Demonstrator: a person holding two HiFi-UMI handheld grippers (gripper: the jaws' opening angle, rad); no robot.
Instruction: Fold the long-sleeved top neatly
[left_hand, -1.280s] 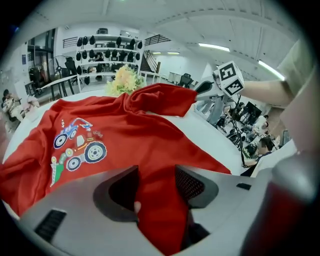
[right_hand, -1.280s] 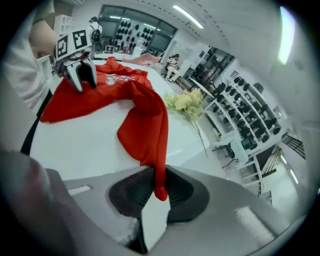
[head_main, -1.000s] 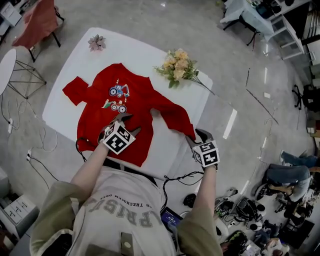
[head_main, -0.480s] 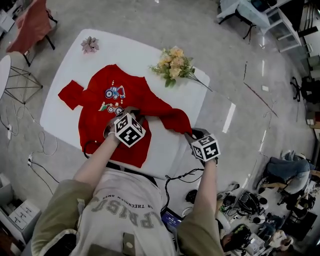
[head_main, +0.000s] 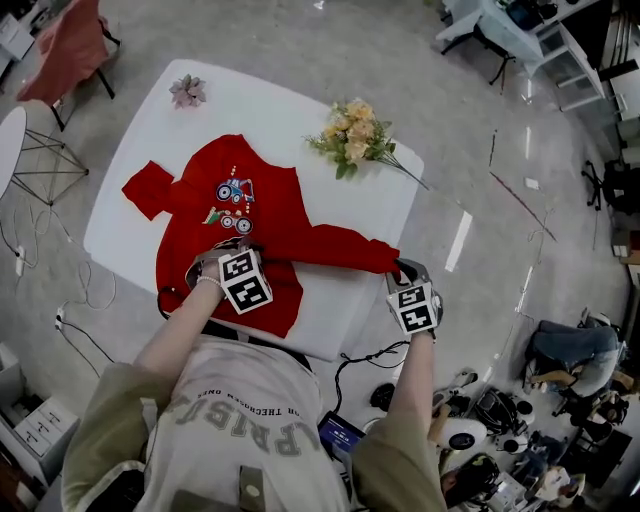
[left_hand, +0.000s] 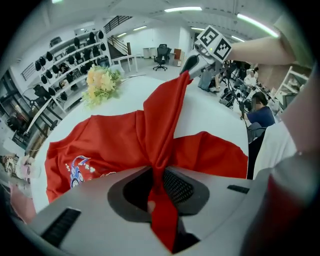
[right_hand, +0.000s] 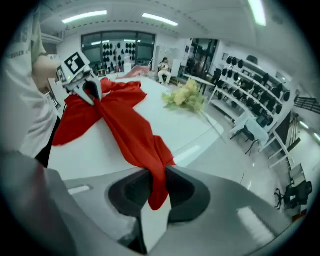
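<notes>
The red long-sleeved top (head_main: 215, 195) lies print-up on the white desk (head_main: 345, 305), its body spread roughly flat. Little of the folding looks done: one sleeve (head_main: 330, 250) is drawn out into a taut band towards the desk's right edge, and the other sleeve (head_main: 148, 185) lies out flat at the far left, not yet turned in. Both pairs of tongs have just been closing. The left tongs (left_hand: 159, 185) now pinch the sleeve where it meets the body, cloth bunched between the pads. The right tongs (right_hand: 156, 187) grip its cuff end, a tail of red hanging through. Left to do, by my reckoning: lay this sleeve across the chest, bring in the other, then fold the body. The hem nearest the person is covered by the left arm and marker cube, and the cuff is crumpled inside the grip, so how it lies is probably beyond telling
</notes>
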